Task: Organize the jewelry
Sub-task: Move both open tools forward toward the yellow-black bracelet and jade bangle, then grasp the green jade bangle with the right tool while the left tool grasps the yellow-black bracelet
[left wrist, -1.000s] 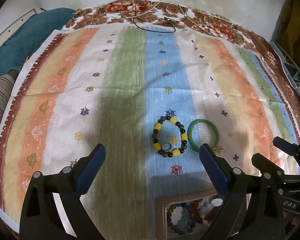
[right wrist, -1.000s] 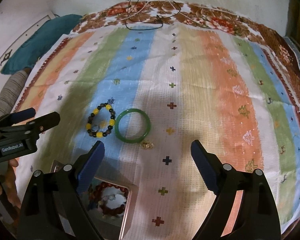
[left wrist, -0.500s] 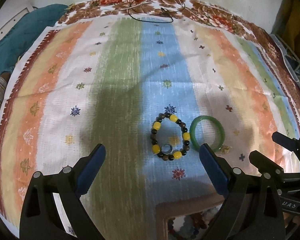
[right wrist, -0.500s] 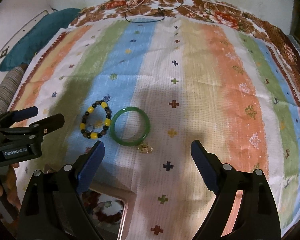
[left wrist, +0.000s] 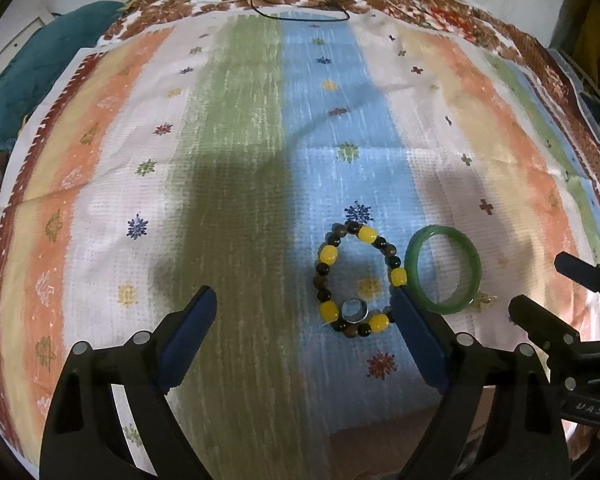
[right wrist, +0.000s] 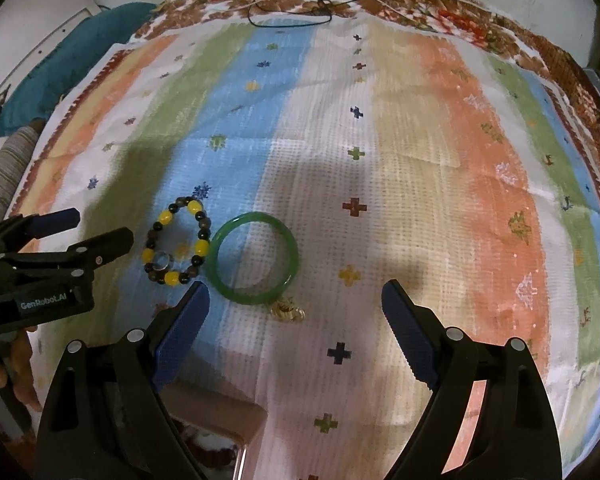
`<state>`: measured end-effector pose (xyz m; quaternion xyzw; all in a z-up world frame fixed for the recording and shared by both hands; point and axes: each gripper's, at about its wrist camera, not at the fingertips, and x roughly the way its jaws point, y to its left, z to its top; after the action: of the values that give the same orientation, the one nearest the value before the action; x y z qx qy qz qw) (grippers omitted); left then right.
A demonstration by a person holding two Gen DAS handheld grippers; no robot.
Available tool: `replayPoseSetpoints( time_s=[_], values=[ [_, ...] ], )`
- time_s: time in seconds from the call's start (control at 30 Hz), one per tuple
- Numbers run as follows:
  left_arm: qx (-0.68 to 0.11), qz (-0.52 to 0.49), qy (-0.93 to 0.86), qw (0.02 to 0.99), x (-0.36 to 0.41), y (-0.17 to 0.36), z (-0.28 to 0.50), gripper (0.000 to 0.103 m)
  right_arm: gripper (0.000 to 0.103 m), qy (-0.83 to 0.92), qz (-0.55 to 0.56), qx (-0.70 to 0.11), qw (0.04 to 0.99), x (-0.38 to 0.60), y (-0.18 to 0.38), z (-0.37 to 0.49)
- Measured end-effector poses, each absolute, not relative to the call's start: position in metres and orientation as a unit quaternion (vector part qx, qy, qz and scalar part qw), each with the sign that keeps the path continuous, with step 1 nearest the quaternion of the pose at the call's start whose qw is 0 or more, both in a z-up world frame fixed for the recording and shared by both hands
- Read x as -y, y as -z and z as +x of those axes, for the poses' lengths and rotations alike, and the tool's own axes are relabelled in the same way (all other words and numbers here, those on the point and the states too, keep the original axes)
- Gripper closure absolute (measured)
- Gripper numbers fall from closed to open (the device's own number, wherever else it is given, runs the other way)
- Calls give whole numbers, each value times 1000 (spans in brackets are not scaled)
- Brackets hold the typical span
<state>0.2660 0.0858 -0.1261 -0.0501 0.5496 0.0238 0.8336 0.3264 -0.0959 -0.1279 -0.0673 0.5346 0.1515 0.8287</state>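
Beaded bracelet (left wrist: pixel 358 280): yellow and dark beads, flat on the blue stripe of the striped cloth (left wrist: pixel 236 168); larger in both views than a second ago, and lower in the left wrist view.
Ring (left wrist: pixel 355 310): small, silvery, inside the bracelet's loop at its near edge.
Green bangle (right wrist: pixel 256 258): just right of the bracelet, flat on the white stripe; nearly touching it.
Gold trinket (right wrist: pixel 287 309): small, at the bangle's near rim; too blurred to name.
Jewelry box (right wrist: pixel 214 436): at the bottom edge, now mostly hidden behind the fingers; a second ago its beads showed more fully.
Left gripper (left wrist: pixel 304 316): jaws wide apart and empty, having just narrowed a little; lower over the cloth than before, its right pad now overlapping the bracelet's right edge in the view.
Right gripper (right wrist: pixel 296 312): jaws wide apart, unchanged, nothing held; closer to the cloth, bangle and trinket between its pads in the view.
Hand (right wrist: pixel 8 364): partly visible beneath the left gripper.
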Motion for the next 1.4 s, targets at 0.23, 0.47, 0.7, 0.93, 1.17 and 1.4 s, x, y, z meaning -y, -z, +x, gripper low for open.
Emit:
replayPoseSetpoints(
  time_s=[0.23, 0.47, 0.7, 0.93, 1.17, 1.4],
  values=[
    [-558, -33, -26, 829, -84, 136, 276, 16, 15, -147, -71, -541, 825, 94, 137, 335],
    [-569, -20, -27, 822, -82, 146, 284, 21, 15, -156, -67, -541, 824, 91, 143, 342],
    [-575, -13, -19, 818, -79, 154, 290, 32, 27, -156, -73, -545, 821, 86, 150, 349],
    [-584, -7, -24, 811, -78, 163, 296, 44, 31, -152, -83, -556, 813, 82, 163, 356],
    [-593, 1, -19, 805, -77, 170, 298, 68, 55, -156, -91, -564, 806, 77, 174, 360],
    [-597, -9, -17, 802, -80, 169, 297, 93, 88, -163, -103, -563, 804, 72, 177, 359]
  ],
)
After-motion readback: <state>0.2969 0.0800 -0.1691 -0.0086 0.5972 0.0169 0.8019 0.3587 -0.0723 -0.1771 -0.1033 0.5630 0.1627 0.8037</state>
